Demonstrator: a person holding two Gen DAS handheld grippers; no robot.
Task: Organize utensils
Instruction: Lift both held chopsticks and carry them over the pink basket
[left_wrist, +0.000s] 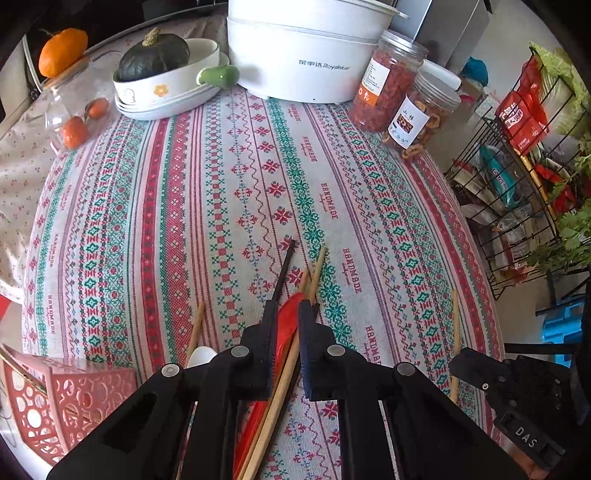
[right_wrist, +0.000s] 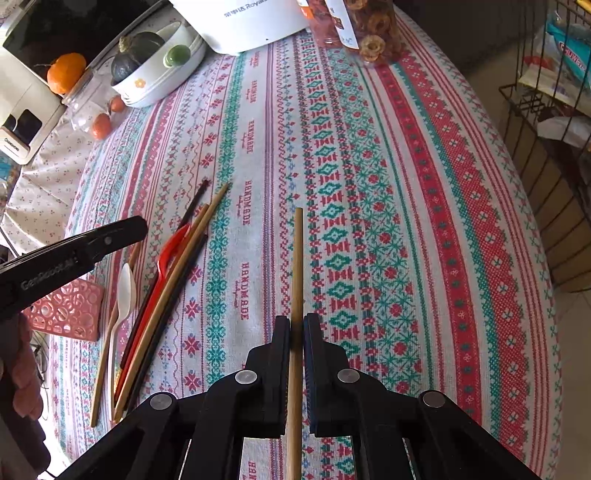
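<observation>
A single pale bamboo chopstick (right_wrist: 297, 266) is gripped partway along its shaft by the right gripper (right_wrist: 296, 325), whose jaws are closed on it; the stick is pointed forward over the tabletop. The left gripper (left_wrist: 287, 314) is seen with its jaws narrowly parted around a loose bundle of utensils lying on the cloth: a red plastic spoon (left_wrist: 286, 321), a black chopstick (left_wrist: 283, 273) and bamboo chopsticks (left_wrist: 316, 273). Whether anything is actually clamped there cannot be told. A white plastic spoon (right_wrist: 125, 291) lies just left of the bundle, and a pink perforated plastic basket (left_wrist: 55, 398) stands at the near left edge.

The chopsticks are judged light, stiff and smooth, likely to roll or pivot; a hold near mid-length is advised.

The tabletop is covered by a woven cloth striped in red and green (left_wrist: 229, 177). Farther back, a white electric cooker (left_wrist: 303, 62), stacked white bowls holding a dark green squash (left_wrist: 153, 55) and two jars of dried fruit (left_wrist: 406, 96) are set. A black wire rack (left_wrist: 517, 206) stands at the right.
</observation>
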